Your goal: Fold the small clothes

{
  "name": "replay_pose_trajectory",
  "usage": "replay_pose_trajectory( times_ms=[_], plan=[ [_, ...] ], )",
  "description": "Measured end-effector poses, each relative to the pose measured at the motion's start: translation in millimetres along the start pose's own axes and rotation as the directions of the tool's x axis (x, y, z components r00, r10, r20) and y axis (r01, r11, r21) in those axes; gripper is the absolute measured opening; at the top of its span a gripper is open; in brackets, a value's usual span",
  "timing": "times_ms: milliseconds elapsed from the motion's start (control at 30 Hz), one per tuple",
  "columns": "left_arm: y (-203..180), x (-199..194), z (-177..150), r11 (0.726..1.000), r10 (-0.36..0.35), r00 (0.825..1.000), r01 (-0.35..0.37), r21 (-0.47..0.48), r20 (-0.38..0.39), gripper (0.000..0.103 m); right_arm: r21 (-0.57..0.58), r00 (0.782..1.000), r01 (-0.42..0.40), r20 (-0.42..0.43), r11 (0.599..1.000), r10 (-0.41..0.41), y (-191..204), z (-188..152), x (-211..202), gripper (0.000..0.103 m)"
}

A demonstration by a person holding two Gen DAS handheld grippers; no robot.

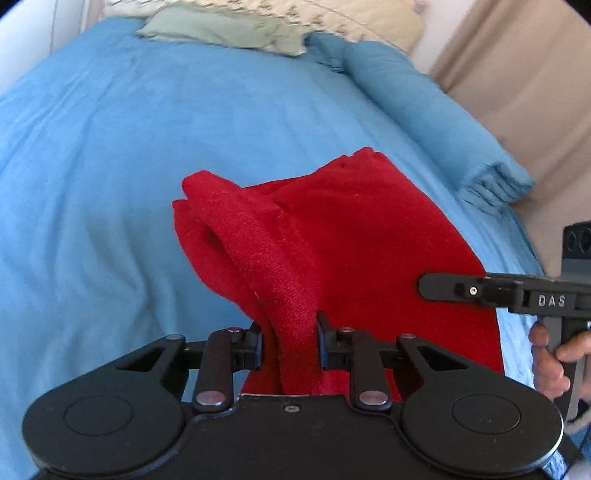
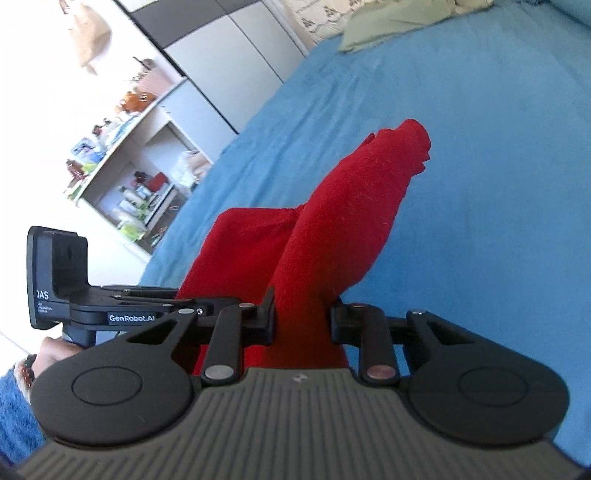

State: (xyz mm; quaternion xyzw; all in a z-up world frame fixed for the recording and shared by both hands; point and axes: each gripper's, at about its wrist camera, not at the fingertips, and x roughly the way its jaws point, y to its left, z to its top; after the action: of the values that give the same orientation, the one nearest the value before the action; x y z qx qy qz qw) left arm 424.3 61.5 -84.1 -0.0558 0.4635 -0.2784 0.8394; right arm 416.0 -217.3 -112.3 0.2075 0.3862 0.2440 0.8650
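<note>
A red knit garment [image 1: 351, 236] hangs lifted over the blue bedspread [image 1: 147, 147]. My left gripper [image 1: 290, 343] is shut on a bunched, ribbed edge of it, the cloth squeezed between both pads. In the right wrist view the same red garment [image 2: 343, 221] trails away from my right gripper [image 2: 303, 321], which is shut on another thick fold of it. The right gripper's side also shows in the left wrist view as a black body [image 1: 517, 295] beside the cloth, with a person's hand [image 1: 550, 354] on its handle.
The blue bedspread [image 2: 461, 129] covers the bed. A green cloth [image 1: 221, 29] and a patterned pillow [image 1: 369, 18] lie at the far end. A rolled blue edge [image 1: 424, 110] runs along the right side. Open shelves with small items [image 2: 129, 166] stand left of the bed.
</note>
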Motion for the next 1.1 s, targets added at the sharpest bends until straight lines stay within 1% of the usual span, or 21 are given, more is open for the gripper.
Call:
replay_pose_trajectory(
  times_ms=[133, 233, 300, 367, 467, 533, 567, 633, 667, 700, 733, 767, 800, 833, 867, 900, 933, 1000, 1067, 1100],
  plan=[
    [-38, 0, -39, 1.0, -0.013, 1.0, 0.013, 0.018, -0.007, 0.028, 0.013, 1.0, -0.013, 0.0, 1.0, 0.013, -1, -30, -52, 0.04],
    [-60, 14, -66, 1.0, -0.012, 1.0, 0.013, 0.019, -0.029, 0.028, 0.01, 1.0, 0.005, -0.004, 1.0, -0.005, -5, -59, -78, 0.04],
    [-68, 29, -83, 1.0, 0.001, 0.999, 0.0, 0.026, -0.045, 0.028, 0.012, 1.0, 0.02, -0.008, 1.0, -0.02, -14, -83, -90, 0.04],
    [-75, 39, -99, 0.999, 0.018, 0.998, -0.017, 0.029, -0.055, 0.028, 0.029, 0.999, 0.033, -0.01, 0.999, -0.033, -28, -108, -95, 0.04],
    [-76, 50, -115, 0.998, 0.063, 0.997, -0.062, 0.024, -0.036, 0.029, 0.04, 0.998, 0.067, -0.007, 0.997, -0.067, -49, -138, -90, 0.041],
    [-74, 48, -119, 0.998, 0.056, 0.998, -0.057, -0.013, -0.018, 0.03, 0.04, 0.995, 0.095, 0.002, 0.995, -0.095, -59, -152, -86, 0.041],
    [-71, 45, -121, 0.998, 0.048, 0.999, -0.048, -0.031, -0.013, 0.03, 0.053, 0.995, 0.094, 0.011, 0.994, -0.095, -64, -158, -85, 0.042],
    [-73, 43, -123, 0.998, 0.05, 0.999, -0.05, -0.031, -0.009, 0.033, 0.074, 0.996, 0.084, 0.024, 0.994, -0.086, -70, -164, -84, 0.043],
    [-75, 41, -122, 0.998, 0.06, 0.998, -0.06, -0.022, -0.008, 0.039, 0.076, 0.996, 0.08, 0.029, 0.994, -0.083, -71, -165, -84, 0.043],
    [-77, 39, -121, 0.997, 0.079, 0.997, -0.079, -0.009, -0.004, 0.042, 0.07, 0.996, 0.083, 0.03, 0.994, -0.085, -70, -165, -84, 0.046],
    [-83, 39, -120, 0.994, 0.106, 0.994, -0.106, 0.001, -0.001, 0.058, 0.057, 0.996, 0.089, 0.026, 0.994, -0.09, -66, -162, -81, 0.052],
    [-85, 34, -120, 0.99, 0.14, 0.99, -0.14, 0.014, 0.009, 0.067, 0.042, 0.994, 0.106, 0.023, 0.993, -0.107, -61, -160, -80, 0.058],
    [-88, 27, -120, 0.984, 0.173, 0.984, -0.175, 0.027, 0.04, 0.085, 0.027, 0.991, 0.131, 0.016, 0.991, -0.131, -55, -158, -81, 0.076],
    [-86, 16, -124, 0.978, 0.202, 0.976, -0.206, 0.038, 0.08, 0.098, 0.007, 0.985, 0.172, 0.008, 0.985, -0.172, -49, -154, -83, 0.096],
    [-87, 8, -126, 0.97, 0.232, 0.965, -0.24, 0.051, 0.124, 0.103, -0.024, 0.975, 0.223, 0.02, 0.974, -0.223, -40, -152, -88, 0.103],
    [-88, 2, -128, 0.959, 0.262, 0.952, -0.275, 0.064, 0.158, 0.103, -0.068, 0.966, 0.254, 0.064, 0.965, -0.25, -29, -152, -97, 0.103],
    [-87, 1, -130, 0.95, 0.289, 0.943, -0.304, 0.072, 0.166, 0.103, -0.113, 0.961, 0.264, 0.11, 0.958, -0.252, -20, -152, -104, 0.103],
    [-83, 5, -133, 0.932, 0.342, 0.928, -0.355, 0.072, 0.146, 0.103, -0.172, 0.951, 0.292, 0.157, 0.941, -0.267, -7, -156, -109, 0.103],
    [-75, 15, -137, 0.92, 0.38, 0.918, -0.388, 0.059, 0.116, 0.103, -0.2, 0.936, 0.347, 0.135, 0.916, -0.326, -3, -158, -102, 0.103],
    [-71, 19, -140, 0.915, 0.394, 0.912, -0.401, 0.05, 0.113, 0.103, -0.199, 0.925, 0.379, 0.126, 0.904, -0.359, -5, -160, -96, 0.103]
  ],
)
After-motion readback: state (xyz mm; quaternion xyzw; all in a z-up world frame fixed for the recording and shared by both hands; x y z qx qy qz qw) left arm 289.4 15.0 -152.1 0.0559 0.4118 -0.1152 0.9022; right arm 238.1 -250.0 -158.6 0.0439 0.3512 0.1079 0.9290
